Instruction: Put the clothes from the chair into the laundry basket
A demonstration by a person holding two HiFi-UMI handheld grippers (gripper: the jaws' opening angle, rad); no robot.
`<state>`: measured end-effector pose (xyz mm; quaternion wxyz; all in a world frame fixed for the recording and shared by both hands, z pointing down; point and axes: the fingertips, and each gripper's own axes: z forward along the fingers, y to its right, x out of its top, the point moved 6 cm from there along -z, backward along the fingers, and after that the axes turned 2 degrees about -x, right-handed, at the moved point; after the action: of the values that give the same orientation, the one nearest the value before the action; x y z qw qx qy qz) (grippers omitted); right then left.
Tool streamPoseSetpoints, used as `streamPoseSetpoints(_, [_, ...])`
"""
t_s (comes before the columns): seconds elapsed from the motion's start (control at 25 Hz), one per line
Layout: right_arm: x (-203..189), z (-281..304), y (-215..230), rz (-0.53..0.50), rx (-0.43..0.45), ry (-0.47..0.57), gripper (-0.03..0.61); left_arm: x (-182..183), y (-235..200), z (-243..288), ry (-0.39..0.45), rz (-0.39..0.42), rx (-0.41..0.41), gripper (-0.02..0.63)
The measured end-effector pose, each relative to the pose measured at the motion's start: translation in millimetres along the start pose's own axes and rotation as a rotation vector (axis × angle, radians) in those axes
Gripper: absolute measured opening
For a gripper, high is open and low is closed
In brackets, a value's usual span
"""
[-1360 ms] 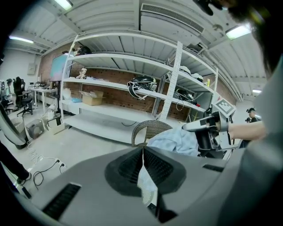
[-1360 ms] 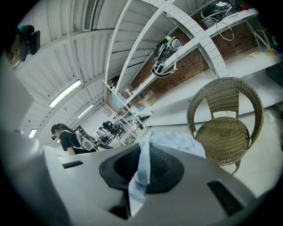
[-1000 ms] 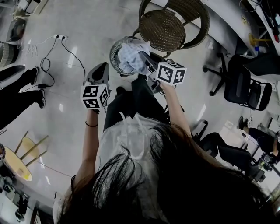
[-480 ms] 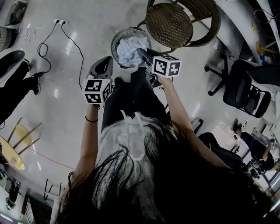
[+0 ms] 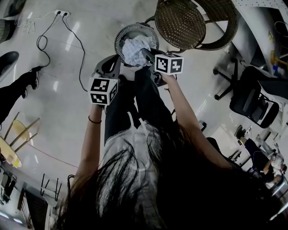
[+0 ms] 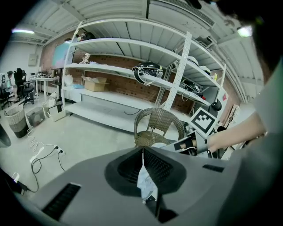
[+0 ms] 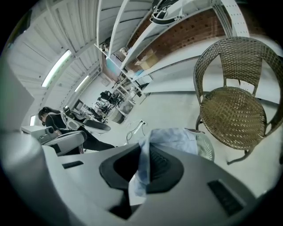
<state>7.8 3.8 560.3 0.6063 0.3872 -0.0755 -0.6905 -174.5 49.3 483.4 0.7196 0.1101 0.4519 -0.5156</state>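
Observation:
The round laundry basket point(image 5: 120, 37) stands on the floor in front of the wicker chair point(image 5: 180, 20), whose seat is bare. A pale blue-white cloth point(image 5: 132, 47) fills the basket's mouth. My right gripper point(image 5: 145, 53) is shut on that cloth just over the basket. In the right gripper view the cloth point(image 7: 172, 139) runs from between the jaws point(image 7: 143, 148) out over the basket point(image 7: 204, 148). My left gripper point(image 5: 116, 59) hangs beside the basket's left rim, jaws shut tip to tip point(image 6: 142, 152). A sliver of pale cloth shows through the slit, and no cloth reaches the left gripper in the head view.
A power strip point(image 5: 60, 13) and its cable point(image 5: 82, 49) lie on the floor to the left. Another person's legs point(image 5: 18, 83) are at the far left. Black office chairs point(image 5: 252, 99) stand to the right. Long shelving point(image 6: 132, 75) runs behind the wicker chair point(image 6: 152, 128).
Both grippers have come down toward the basket, the right one farther. The cloth has sunk from above the rim into the basket's mouth.

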Motion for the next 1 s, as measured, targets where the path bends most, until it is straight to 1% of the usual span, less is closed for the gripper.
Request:
streamPoseSetpoints(0.16, [-5,20,22,-0.009,0.001,-0.06,0.038,-4,-3,18,-0.022,0.003,0.004,0.02])
streamPoseSetpoints(0.28, [-5,32,36,-0.033,-0.018,-0.089,0.038,-6,-6,27,-0.029,0.002,0.006,0.02])
streamPoseSetpoints(0.44, [-10,49,52,-0.031,-0.024,-0.14,0.038,-12,-11,43,-0.043,-0.008,0.009,0.02])
streamPoseSetpoints(0.56, [-12,60,64,-0.047,-0.05,-0.172,0.038,-19,-16,55,-0.058,-0.016,0.011,0.02])
streamPoseSetpoints(0.84, [-28,89,101,-0.039,-0.066,-0.244,0.038,-32,-27,81,-0.092,-0.033,0.024,0.019])
streamPoseSetpoints(1.0, [-33,104,125,-0.029,-0.096,-0.28,0.038,-35,-32,94,-0.105,-0.04,0.027,0.02])
